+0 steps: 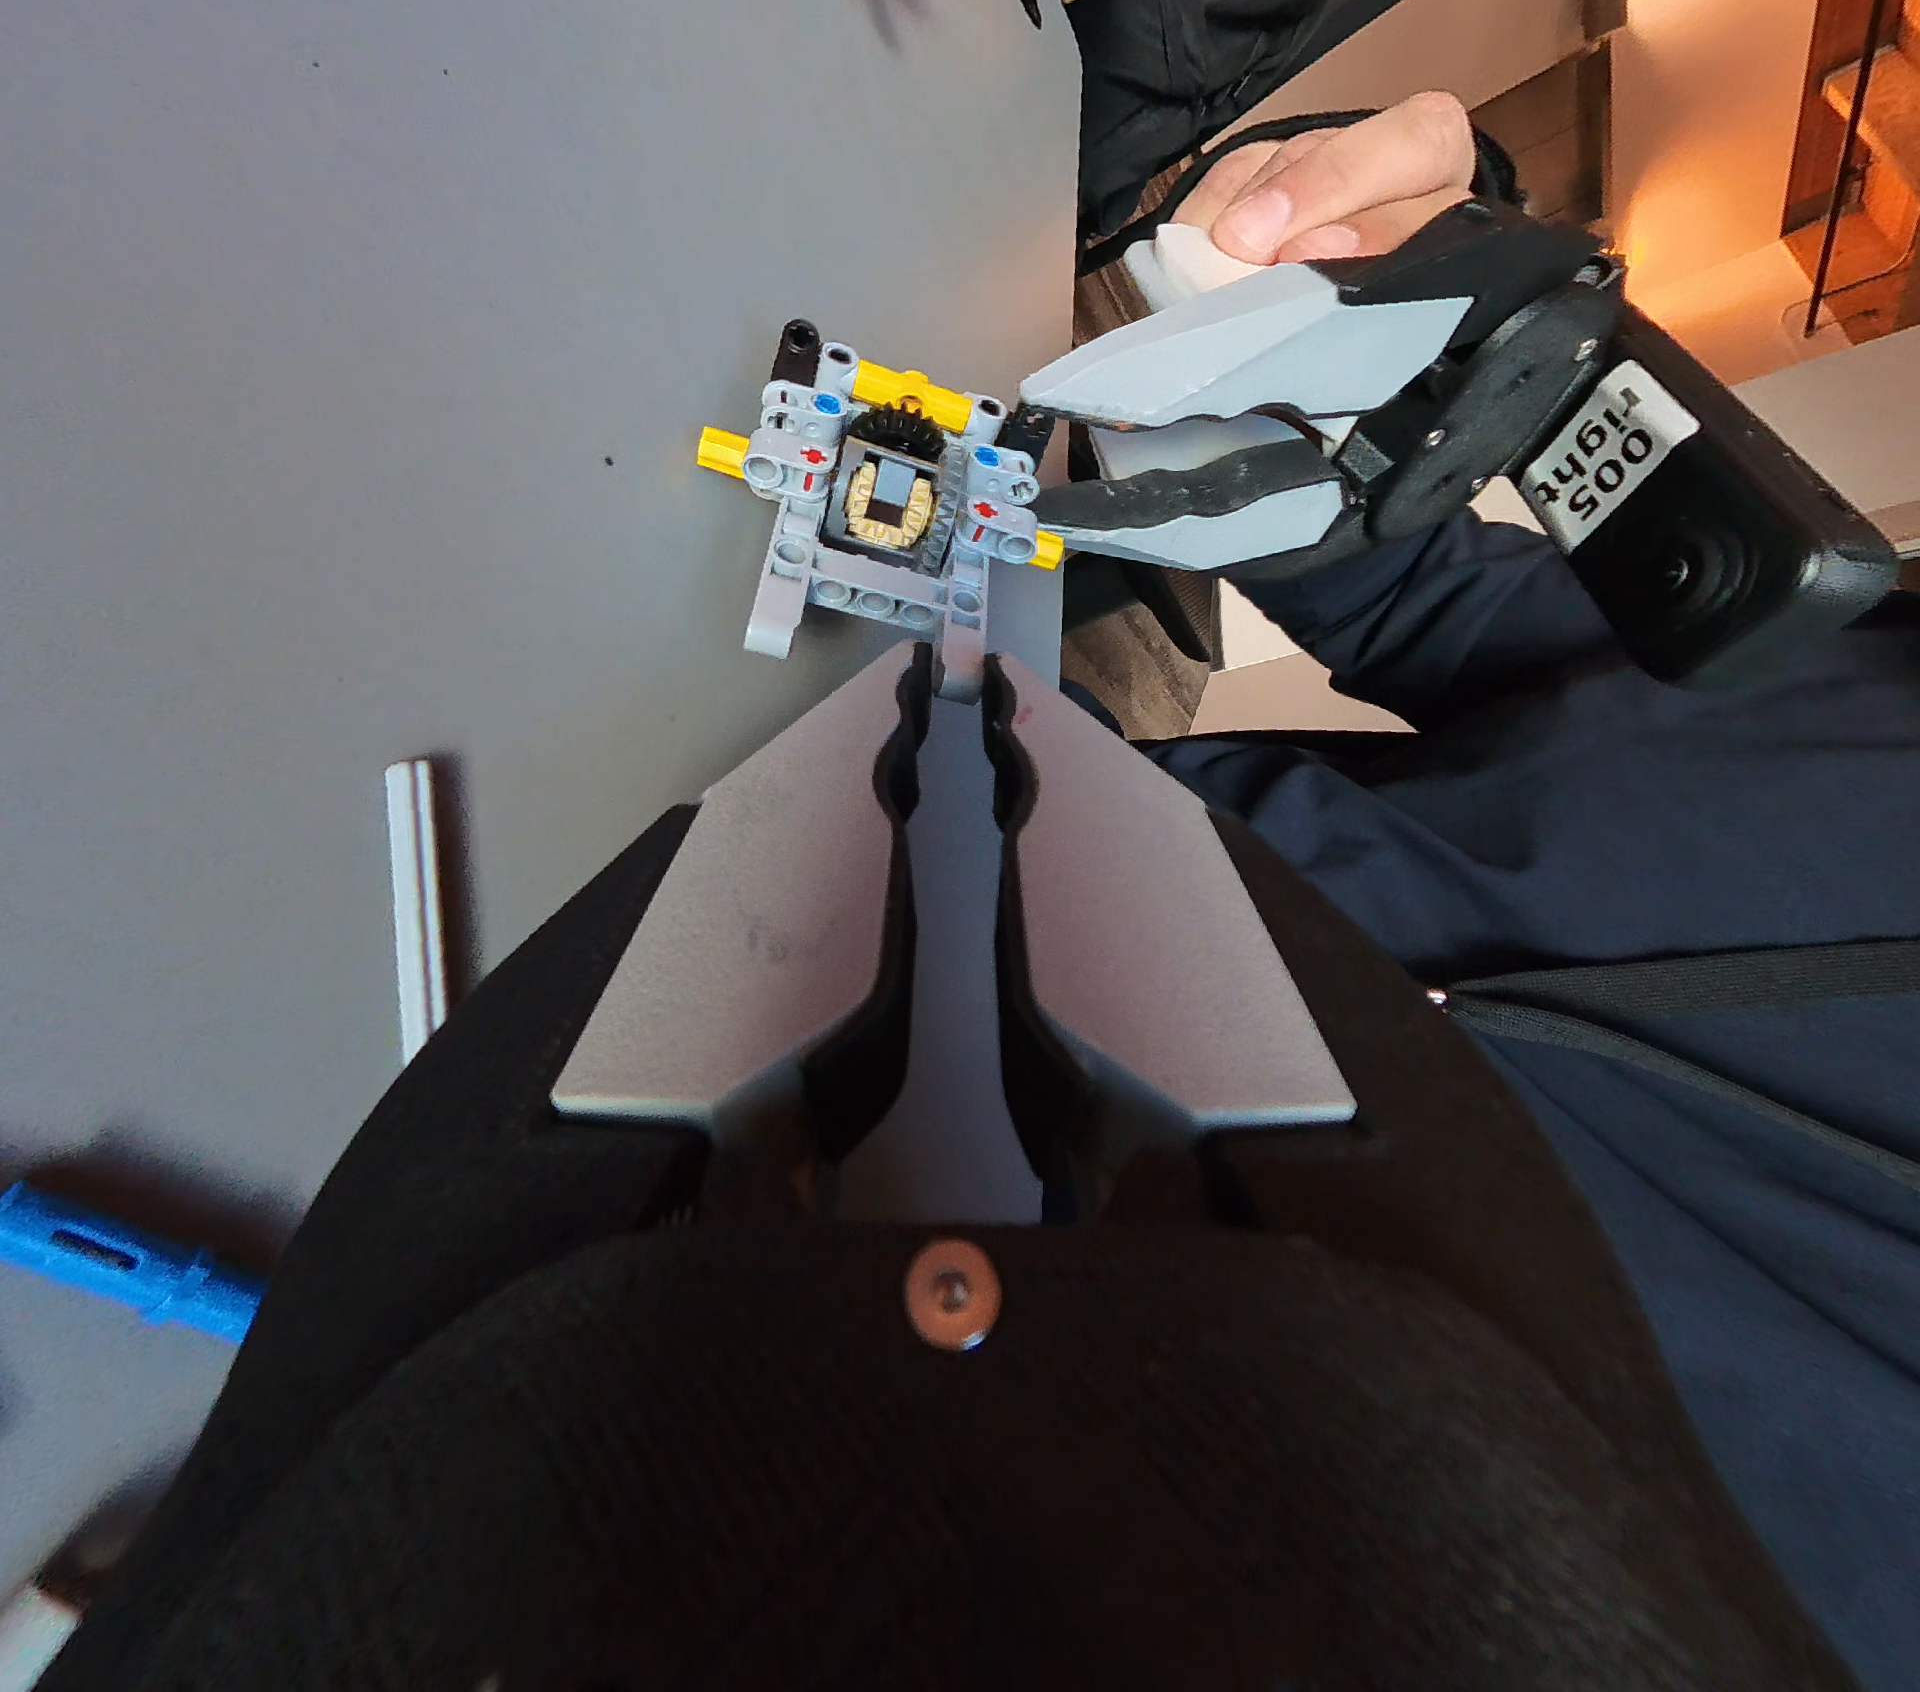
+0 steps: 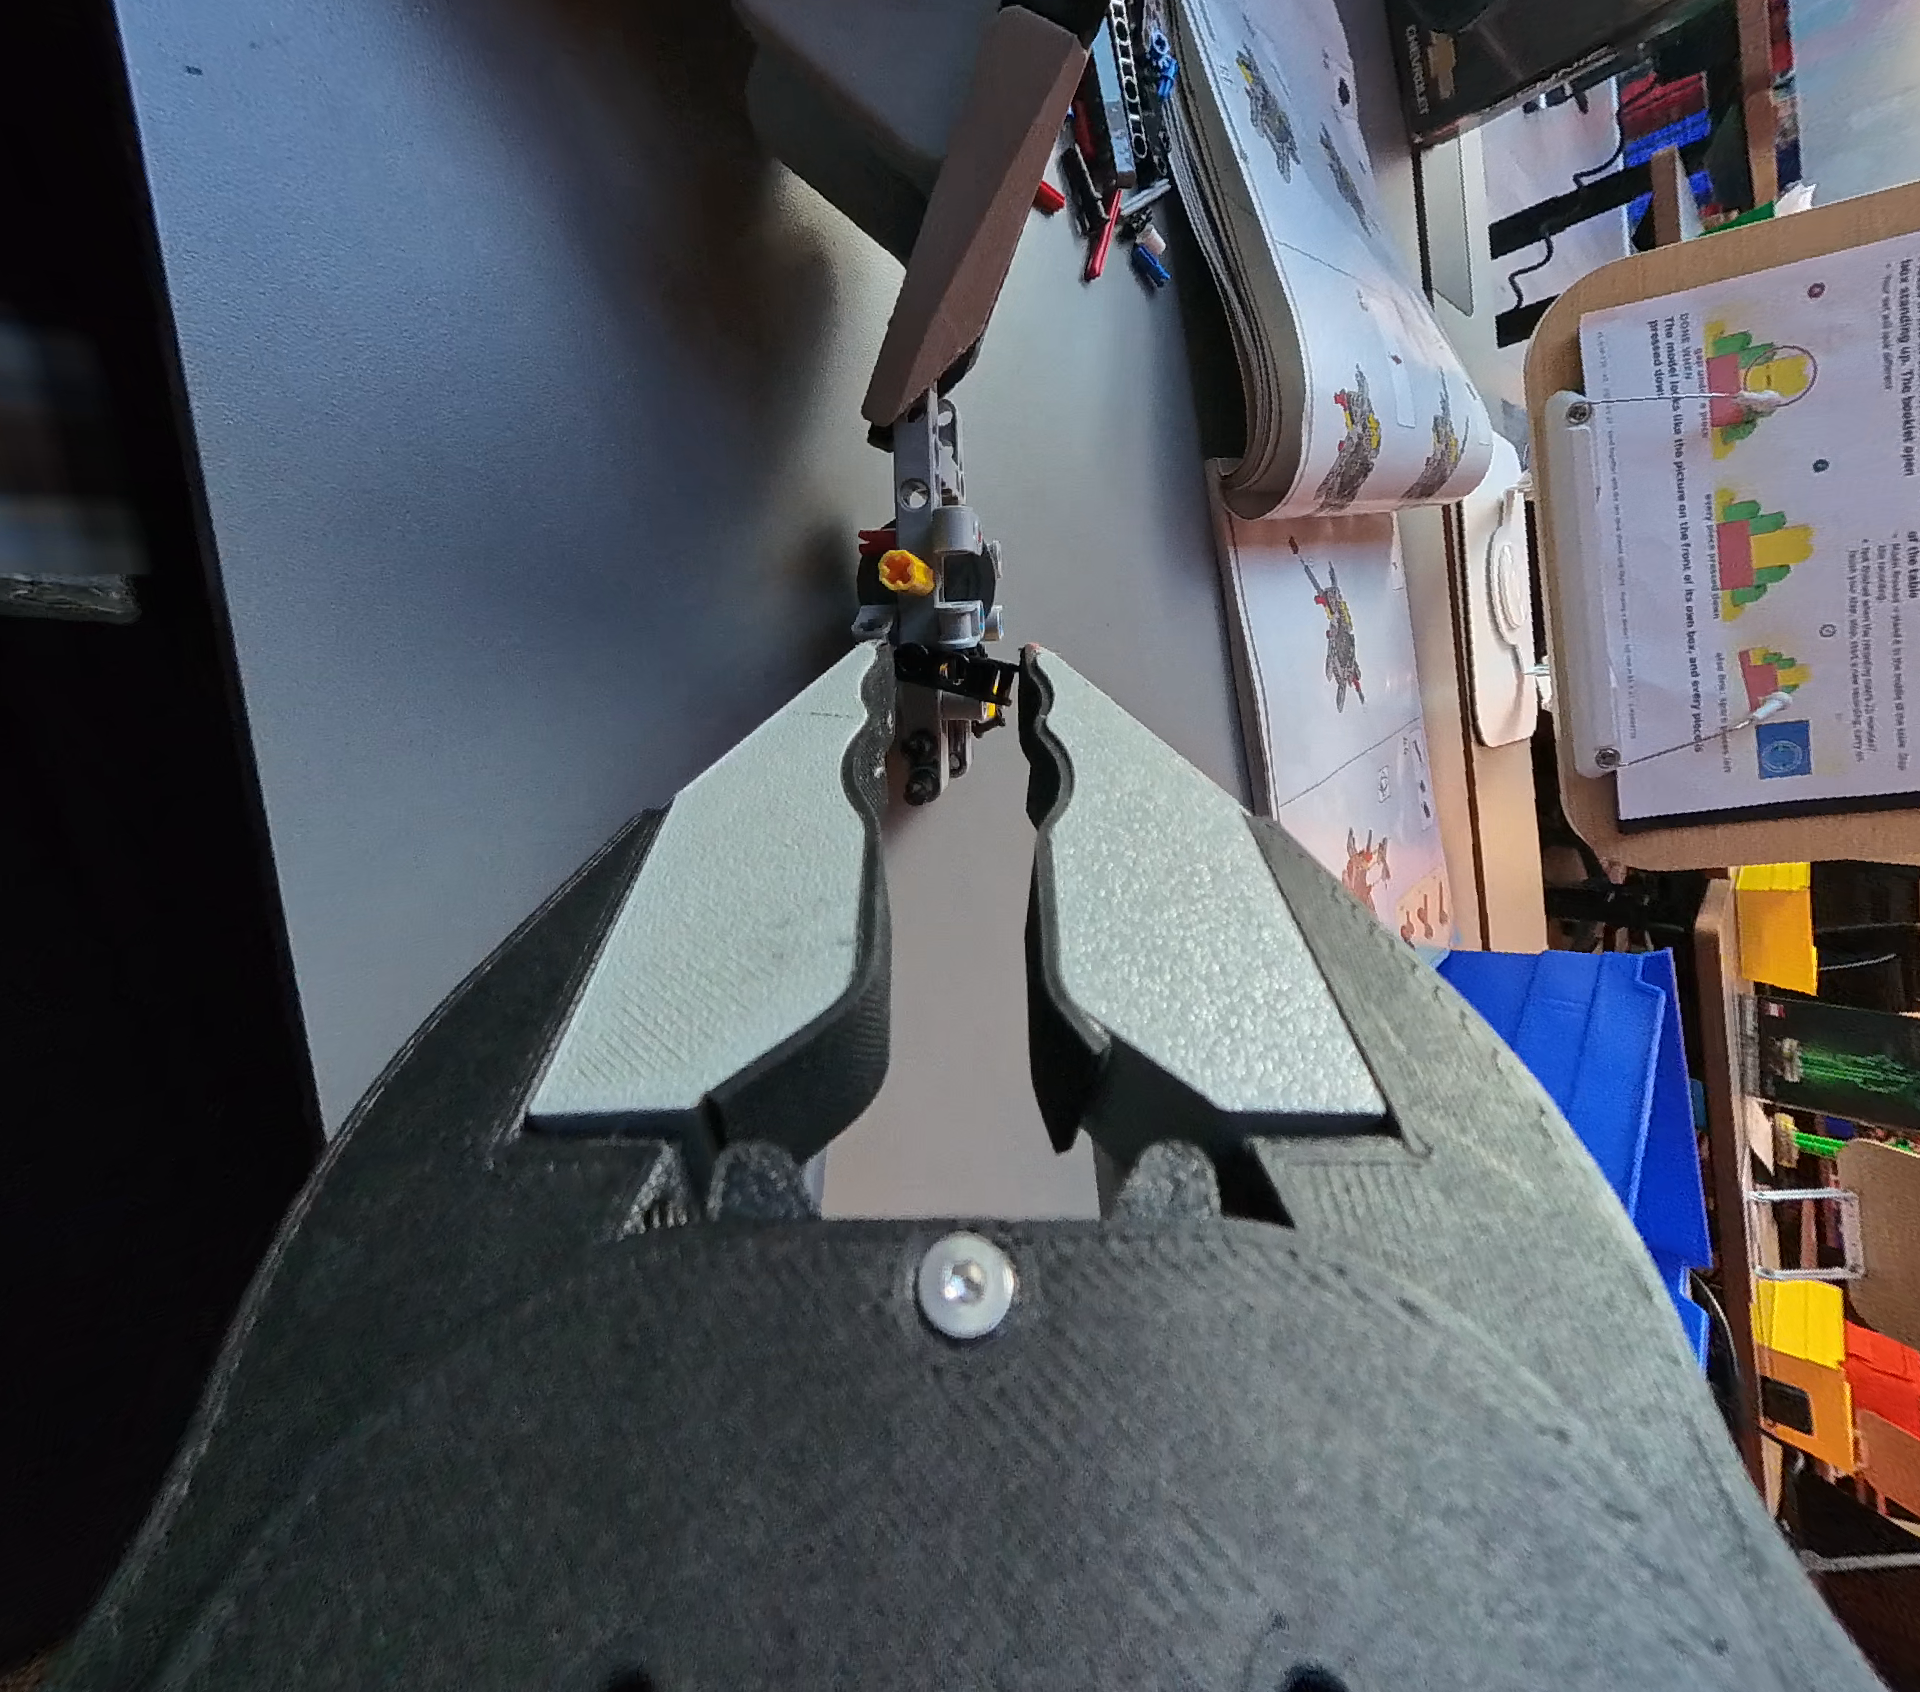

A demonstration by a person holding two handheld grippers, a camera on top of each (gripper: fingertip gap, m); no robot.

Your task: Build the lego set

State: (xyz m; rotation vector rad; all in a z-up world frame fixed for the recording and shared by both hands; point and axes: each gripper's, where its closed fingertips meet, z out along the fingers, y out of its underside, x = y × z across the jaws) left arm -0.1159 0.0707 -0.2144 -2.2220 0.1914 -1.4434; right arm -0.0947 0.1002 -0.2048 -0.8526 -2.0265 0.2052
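A small grey brick assembly [image 1: 894, 499] with yellow axles, a black gear and a tan gear was held above the grey surface [image 1: 416, 292]. The left tool [image 1: 954, 666] was pinched on the end of one grey beam leg of the assembly, both pads pressed against it. The right tool [image 2: 956, 676] was closed around the opposite end, a black piece [image 2: 951, 674] spanning its pads there. Beyond the tips of the right tool, loose red, black and blue parts [image 2: 1112, 188] and an open instruction booklet [image 2: 1340, 354] were seen. A white rod [image 1: 416, 904] was lying left of the left tool.
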